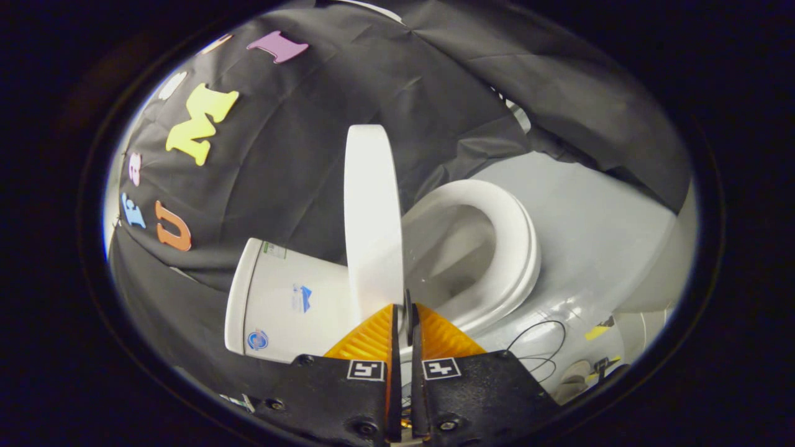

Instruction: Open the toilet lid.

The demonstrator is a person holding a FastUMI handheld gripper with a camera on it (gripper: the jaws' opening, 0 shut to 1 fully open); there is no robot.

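- Gripper view: we see the gripper (402, 316) closed on the edge of the white toilet lid (372, 211), one finger on each face.
- We see the lid raised upright between the tank (279, 304) and the seat (503, 248).
- We see cables (537, 347) on the floor beside the bowl.

Black cloth (385, 112) hangs in creased folds as the booth's wall, draped across the whole back of the scene. Below it runs a pale grey, glossy floor (590, 230) that catches soft reflections of the light. Thin black cables (540, 347) loop over the floor near a strip of yellow tape (596, 332).
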